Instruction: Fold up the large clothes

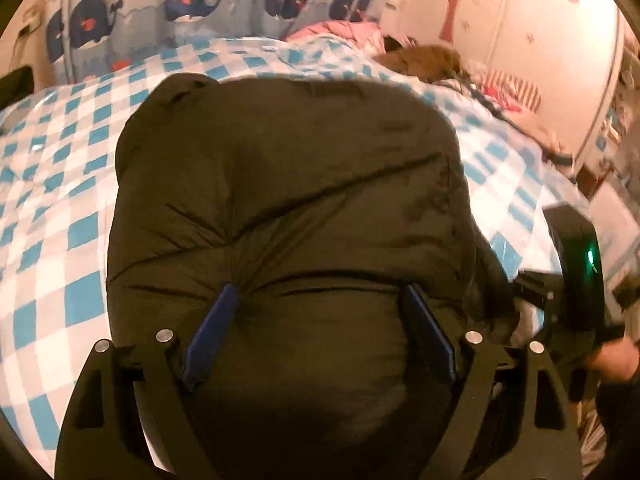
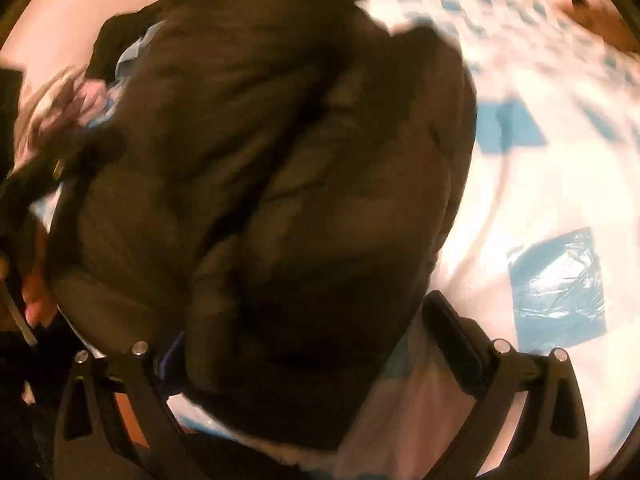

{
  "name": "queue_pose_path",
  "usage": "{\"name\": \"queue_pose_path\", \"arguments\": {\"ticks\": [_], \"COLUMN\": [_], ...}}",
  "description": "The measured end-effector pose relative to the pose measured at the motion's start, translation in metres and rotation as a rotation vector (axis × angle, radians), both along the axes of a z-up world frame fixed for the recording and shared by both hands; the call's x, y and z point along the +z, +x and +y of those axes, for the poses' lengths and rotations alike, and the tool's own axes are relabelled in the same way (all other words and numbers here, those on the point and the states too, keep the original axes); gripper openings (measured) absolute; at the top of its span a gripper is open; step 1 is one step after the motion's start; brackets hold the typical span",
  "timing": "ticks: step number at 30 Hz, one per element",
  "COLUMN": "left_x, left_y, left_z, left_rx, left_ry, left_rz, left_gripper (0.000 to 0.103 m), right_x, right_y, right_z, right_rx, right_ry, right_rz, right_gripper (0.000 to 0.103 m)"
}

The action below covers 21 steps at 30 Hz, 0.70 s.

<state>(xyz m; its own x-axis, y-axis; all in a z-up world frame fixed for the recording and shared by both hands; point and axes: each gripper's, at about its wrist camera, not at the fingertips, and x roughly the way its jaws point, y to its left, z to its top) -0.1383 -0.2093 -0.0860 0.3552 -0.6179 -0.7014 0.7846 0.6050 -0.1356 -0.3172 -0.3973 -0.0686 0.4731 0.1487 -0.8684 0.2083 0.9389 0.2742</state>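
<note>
Left wrist view: my left gripper (image 1: pixel 320 300) sits low centre of the frame, its blue pads (image 1: pixel 212 332) set wide and pressed into a bulging fold of the dark puffy jacket (image 1: pixel 288 168). The fabric puckers at the left pad, so I record this as a wide clamp on the jacket. The jacket fills the middle of the frame, lying on the blue-and-white checked bedcover (image 1: pixel 60 200). A whale-print curtain (image 1: pixel 180 4) runs along the top; a brown furry item (image 1: pixel 420 60) lies upper right. My other tool shows at the right edge with a green light (image 1: pixel 591 258).

Right wrist view, blurred: my right gripper (image 2: pixel 312 340) is at the bottom, fingers set wide, with the jacket's edge bulging between them. The right finger (image 2: pixel 452 336) looks clear of the cloth; the left one is half buried. I cannot tell whether it grips. The jacket covers the centre and left of this frame, with the bedcover on the right.
</note>
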Motion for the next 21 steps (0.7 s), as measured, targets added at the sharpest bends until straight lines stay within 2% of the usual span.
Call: {"name": "queue_pose_path", "arguments": {"ticks": [2,4,5,7,10,13,16,19,21], "left_x": [0.017,0.037,0.039,0.027,-0.005,-0.026,-0.041,-0.051,-0.057], "left_y": [0.006,0.018,0.027,0.057,0.091,0.103,0.109,0.119,0.125], "left_z": [0.021,0.064,0.082,0.118,0.148,0.147,0.129,0.114,0.101], "left_rx": [0.021,0.107,0.148,0.250,0.357,0.353,0.307,0.276,0.249], "left_ry": [-0.082,-0.190,-0.221,-0.270,-0.315,-0.329,-0.329,-0.369,-0.381], "left_rz": [0.060,0.071,0.086,0.200,0.363,0.436,0.492,0.563,0.605], "left_gripper": [0.081,0.081,0.081,0.081,0.081,0.081,0.081,0.083,0.089], "right_x": [0.017,0.041,0.056,0.076,0.084,0.070,0.045,0.028,0.025], "right_y": [-0.005,-0.012,-0.014,-0.008,0.024,0.057,0.077,0.075,0.068], "right_z": [-0.007,-0.020,-0.027,-0.038,-0.044,-0.040,-0.049,-0.053,-0.059], "right_rx": [-0.030,-0.062,-0.091,-0.118,-0.141,-0.150,-0.173,-0.194,-0.203], "right_ry": [0.067,0.142,0.147,0.182,0.207,0.219,0.174,0.166,0.171], "right_rz": [-0.020,-0.113,-0.161,-0.240,-0.267,-0.227,-0.176,-0.177,-0.179], "right_gripper": [0.097,0.097,0.097,0.097,0.097,0.097,0.097,0.096,0.096]}}
